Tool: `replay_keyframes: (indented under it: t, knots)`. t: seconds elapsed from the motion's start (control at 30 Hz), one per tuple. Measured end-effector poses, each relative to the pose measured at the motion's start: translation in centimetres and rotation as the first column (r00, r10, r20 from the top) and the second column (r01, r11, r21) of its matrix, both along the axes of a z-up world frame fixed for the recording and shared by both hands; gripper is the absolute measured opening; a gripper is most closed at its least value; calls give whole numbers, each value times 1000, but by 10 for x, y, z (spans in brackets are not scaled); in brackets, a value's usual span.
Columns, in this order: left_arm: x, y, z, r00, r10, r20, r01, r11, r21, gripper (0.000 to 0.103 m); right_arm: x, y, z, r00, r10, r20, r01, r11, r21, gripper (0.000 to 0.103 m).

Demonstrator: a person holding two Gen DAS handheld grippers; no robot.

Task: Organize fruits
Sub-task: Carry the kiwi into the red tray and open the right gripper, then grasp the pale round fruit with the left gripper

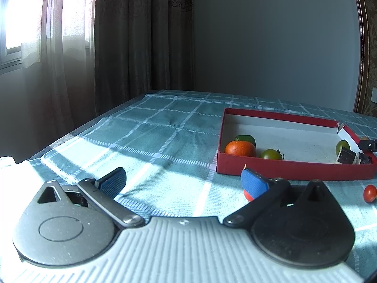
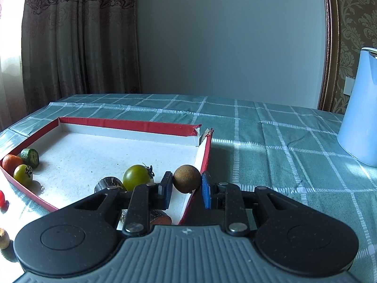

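Observation:
A red box (image 1: pixel 292 168) (image 2: pixel 132 123) with a white floor lies on the checked tablecloth. It holds an orange (image 1: pixel 239 148) (image 2: pixel 10 164), a dark green fruit (image 1: pixel 246 138) (image 2: pixel 30 156) and green tomatoes (image 1: pixel 271 154) (image 2: pixel 136 176) (image 2: pixel 23 175). My right gripper (image 2: pixel 187 186) is shut on a brown round fruit (image 2: pixel 187 181) above the box's right wall. My left gripper (image 1: pixel 183 181) is open and empty, low over the cloth left of the box. A red tomato (image 1: pixel 370 193) (image 2: pixel 2 198) lies outside the box, another red fruit (image 1: pixel 247 195) behind my left gripper's right finger.
A pale blue jug (image 2: pixel 360 108) stands at the right on the table. A brown fruit (image 2: pixel 3 238) lies on the cloth at the near left. Dark brown pieces (image 2: pixel 109 184) lie in the box. Curtains and a window are at the left.

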State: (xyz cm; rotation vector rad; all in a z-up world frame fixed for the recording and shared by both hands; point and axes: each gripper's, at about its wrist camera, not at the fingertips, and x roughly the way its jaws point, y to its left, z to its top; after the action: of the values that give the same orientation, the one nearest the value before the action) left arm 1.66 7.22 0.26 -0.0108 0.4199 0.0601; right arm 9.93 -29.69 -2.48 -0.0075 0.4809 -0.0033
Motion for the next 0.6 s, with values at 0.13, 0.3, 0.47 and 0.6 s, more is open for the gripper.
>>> replay_keyframes:
  t: [0.13,0.3,0.47,0.6]
  knots:
    - [0,0,0,1000,1,-1,-1,1000,-2,103,0,-2,0,1000,0,-1,0,1000,6,26]
    - [0,0,0,1000,1,0,-1,1000,-4,103,1,-9,-1,1000,8,-9,-8,999,52,29]
    - [1,1,0,1000,2,0,-2,1000,-10,103,-10,-23,10,999,-11,31,7,992,123,29]
    - [1,2,0,1000,-2,-3,2,1000,-18,103,-36,-41,25,995,-74,66,60,978,202,29]
